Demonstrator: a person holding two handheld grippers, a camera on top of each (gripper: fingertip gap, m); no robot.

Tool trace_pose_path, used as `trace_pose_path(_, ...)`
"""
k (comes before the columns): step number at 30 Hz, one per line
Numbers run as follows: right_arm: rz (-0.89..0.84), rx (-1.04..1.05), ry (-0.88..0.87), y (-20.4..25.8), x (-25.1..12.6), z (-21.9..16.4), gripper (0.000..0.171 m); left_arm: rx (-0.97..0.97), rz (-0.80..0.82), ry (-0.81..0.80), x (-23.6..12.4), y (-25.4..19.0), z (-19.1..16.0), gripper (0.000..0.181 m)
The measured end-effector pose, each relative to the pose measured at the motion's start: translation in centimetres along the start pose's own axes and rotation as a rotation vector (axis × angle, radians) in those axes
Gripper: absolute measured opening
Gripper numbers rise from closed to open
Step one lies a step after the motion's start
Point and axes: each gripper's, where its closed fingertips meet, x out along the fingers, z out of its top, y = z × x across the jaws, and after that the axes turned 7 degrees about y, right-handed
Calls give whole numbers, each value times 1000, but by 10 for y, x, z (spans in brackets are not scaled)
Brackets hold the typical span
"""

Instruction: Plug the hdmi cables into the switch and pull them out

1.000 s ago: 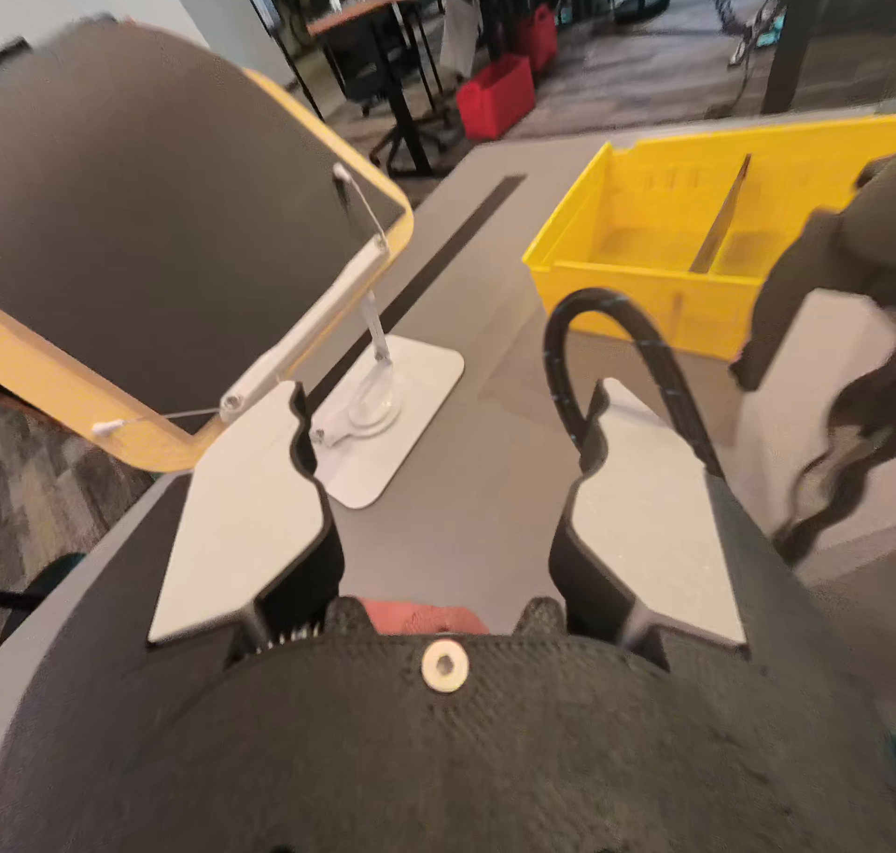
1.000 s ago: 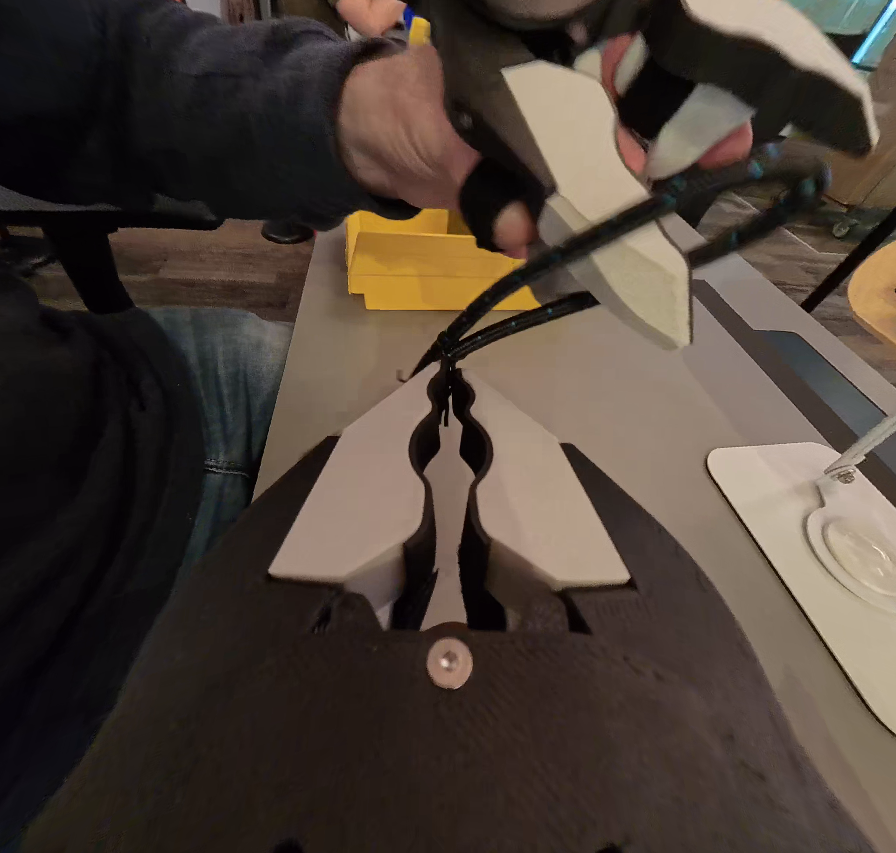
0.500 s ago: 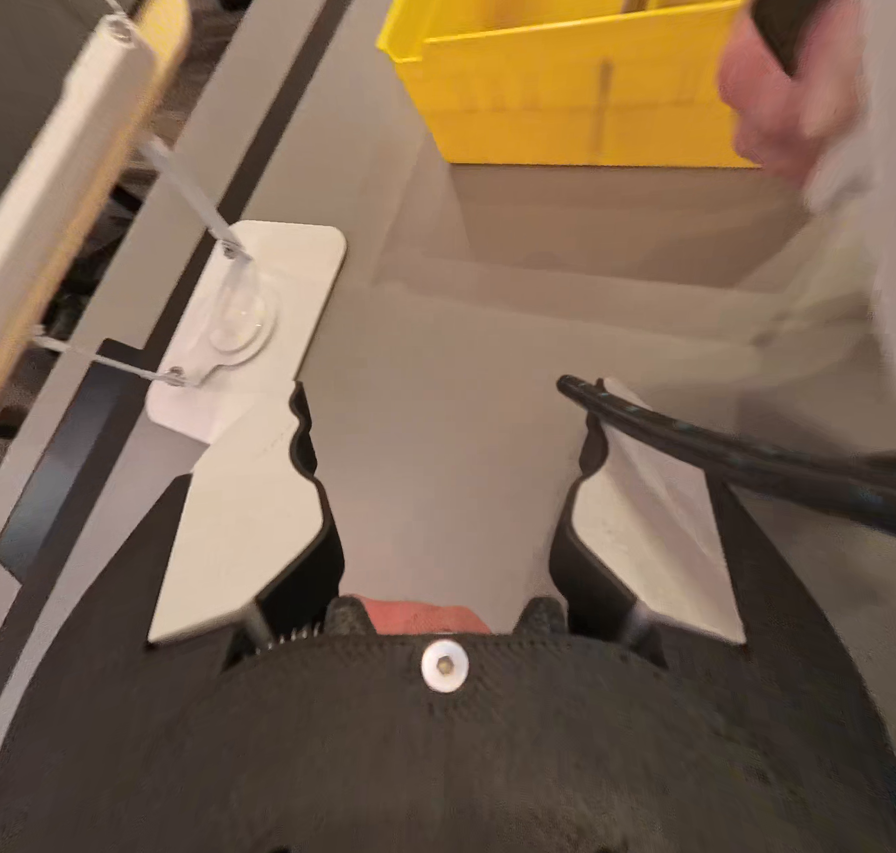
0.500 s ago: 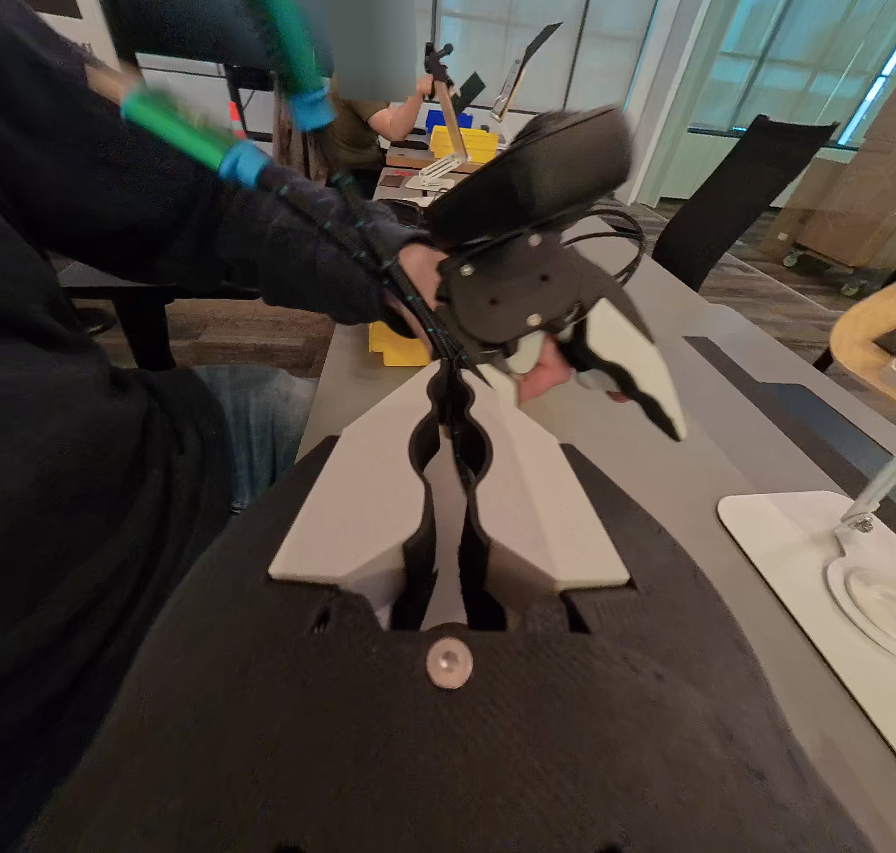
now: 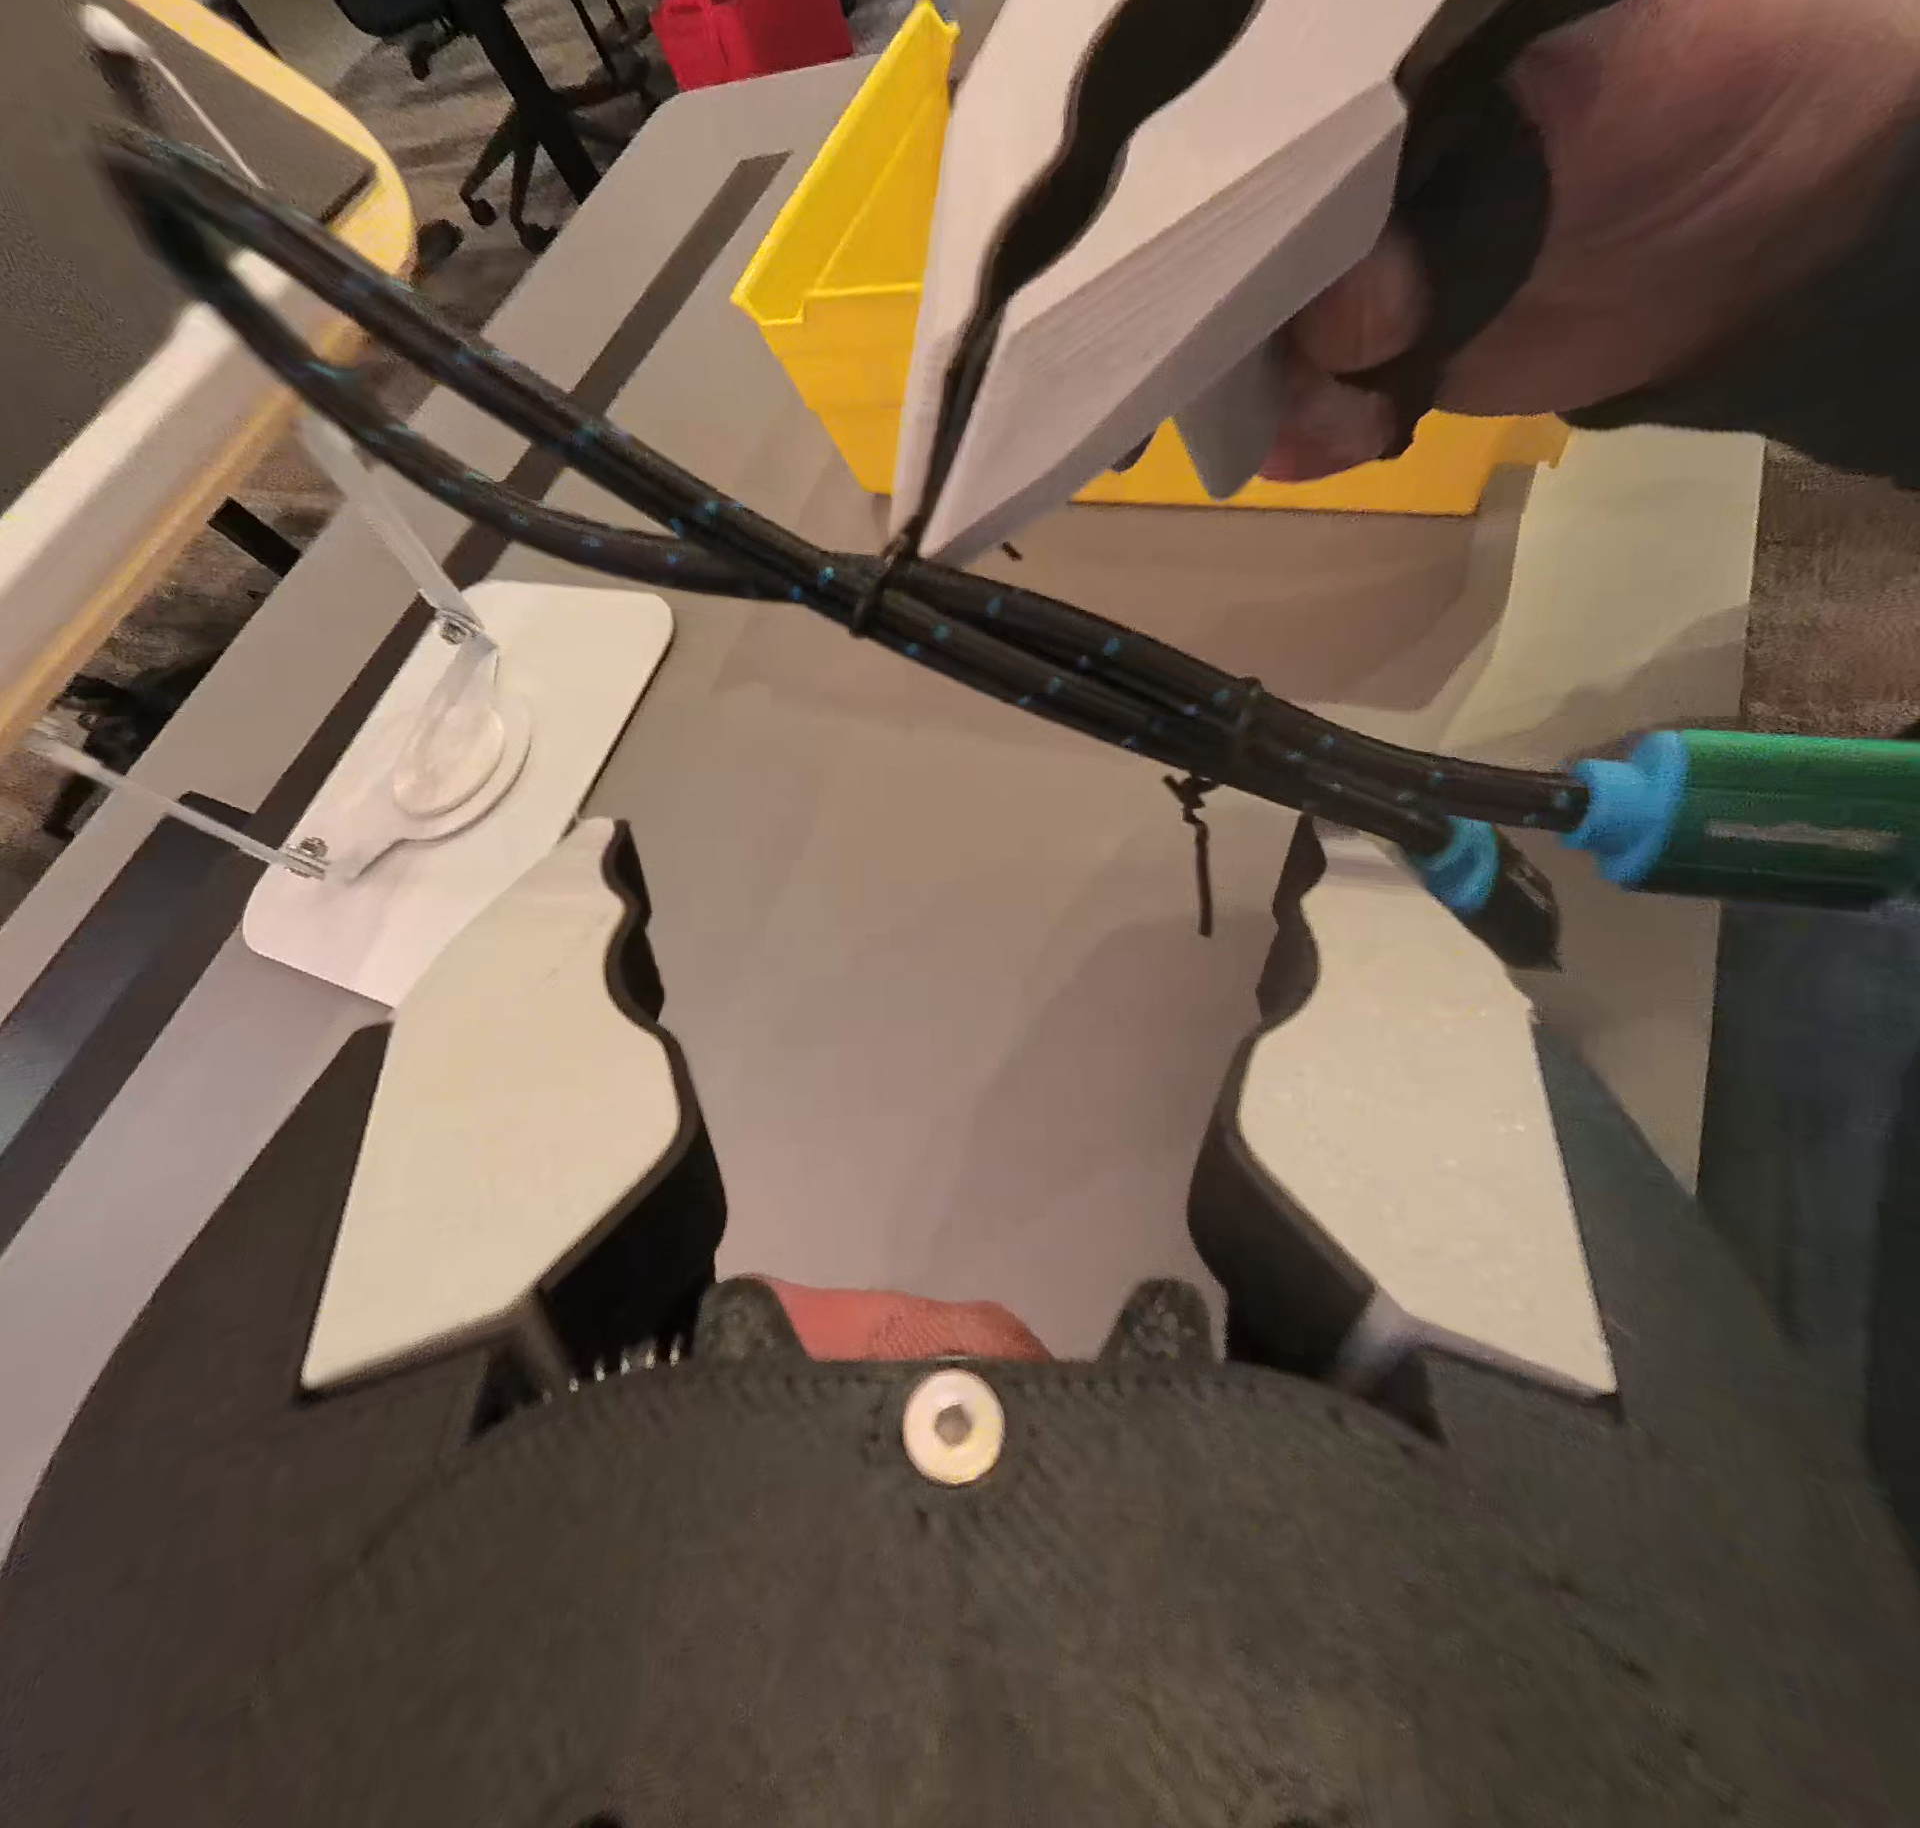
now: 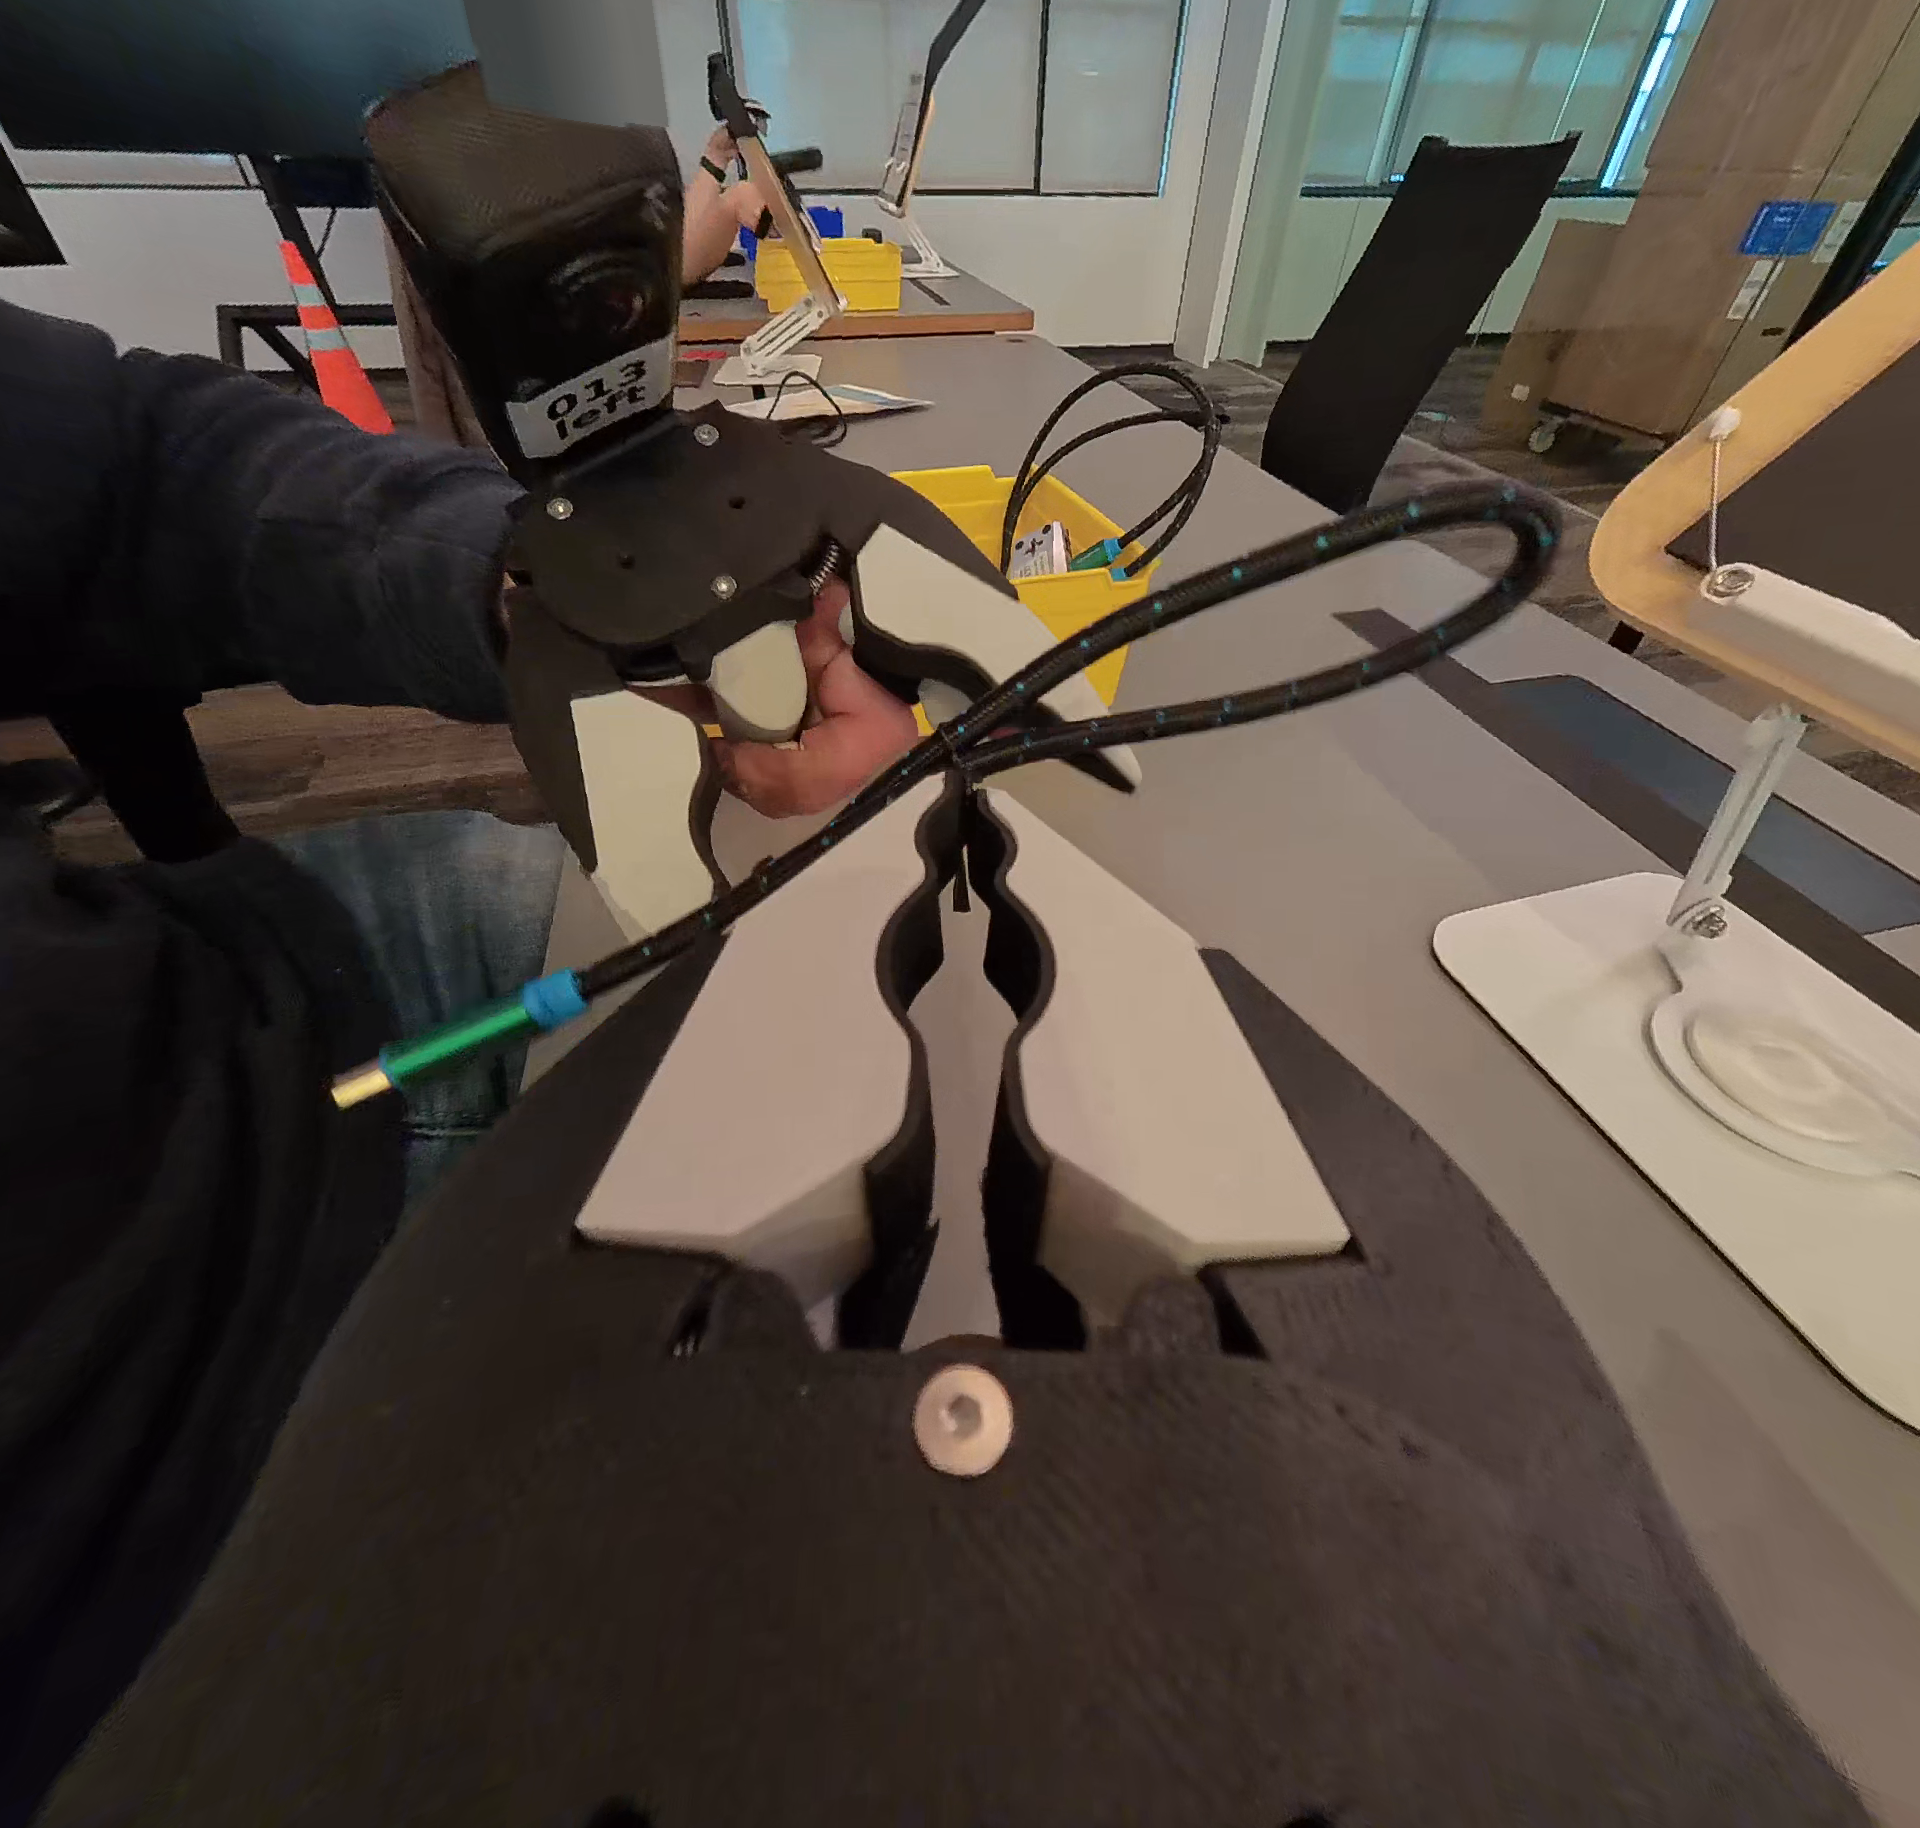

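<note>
Black grippers, grey jaws, dark sleeve

Green plug is cut off by the right edge in the left wrist view. Second plug is partly hidden behind the cable. Yellow bin is largely covered by the right gripper. The cable loop's far end is blurred. Contents of the bin are too small to be made out.

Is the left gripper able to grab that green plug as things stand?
Probably yes. The left gripper is open and empty, and the green plug hangs in the air just past its right fingertip, nothing between them. The right gripper holds the cable bundle.
</note>
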Motion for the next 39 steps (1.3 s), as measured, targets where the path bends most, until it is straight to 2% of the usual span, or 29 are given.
trace_pose_path(7,5,33,70,1,12,-14,0,92,166,-161,-24,8,30,116)
trace_pose_path(11,9,37,91,4,16,-19,0,64,228,-254,-38,19,47,110)
trace_pose_path(14,21,24,104,8,19,-22,0,-29,230,-281,-42,33,55,98)
trace_pose_path(17,28,-18,128,16,26,-23,0,-121,237,-248,-37,55,53,93)
trace_pose_path(24,60,-57,90,24,24,-14,0,-196,275,-129,-14,91,28,86)
trace_pose_path(31,63,-38,58,22,21,-13,0,-170,196,13,8,73,-3,88)
trace_pose_path(39,62,23,52,13,18,-17,0,-72,118,95,8,49,-19,93)
